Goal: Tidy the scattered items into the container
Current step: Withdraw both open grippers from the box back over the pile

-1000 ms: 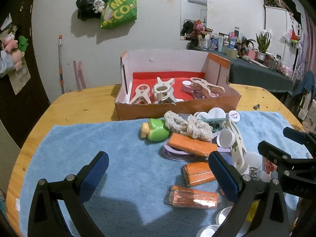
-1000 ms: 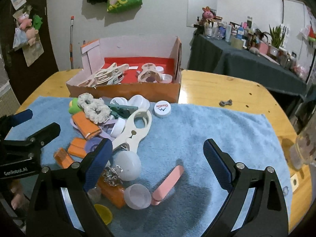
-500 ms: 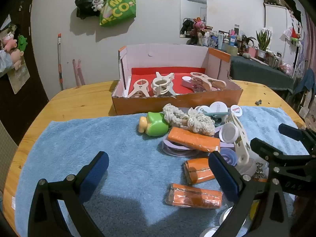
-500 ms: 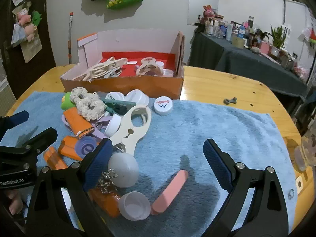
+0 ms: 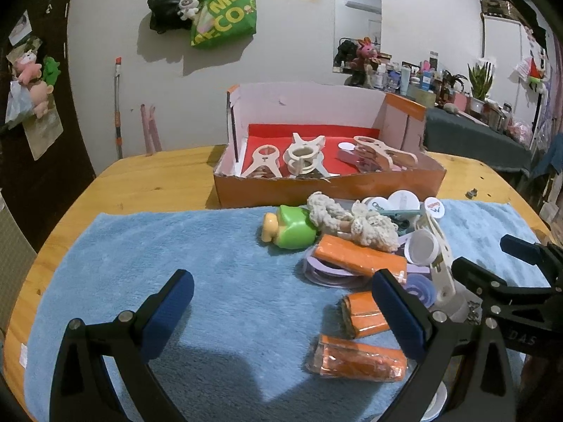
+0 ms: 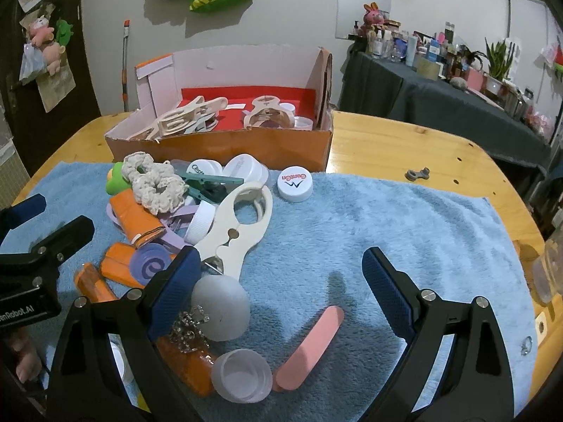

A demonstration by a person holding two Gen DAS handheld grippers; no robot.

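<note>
scattered items [image 6: 197, 225] sit piled toward the towel's [image 5: 176, 246] left-middle, just before the box [image 6: 225, 147]. mostly light, stiff plastic; i'd pinch the big clip [image 6: 239, 221] mid-body. both claws, left gripper [image 5: 281, 313] and right gripper [image 6: 278, 281], gape empty.

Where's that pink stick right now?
Right wrist view: the pink stick lies on the blue towel, low centre, just right of the clear cap.

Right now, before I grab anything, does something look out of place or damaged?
One stray: a small grey metal piece lies alone on the bare wooden table, off the blue towel where the other loose items are piled. The cardboard box has a ragged, torn front rim. Nothing looks spilled.
</note>
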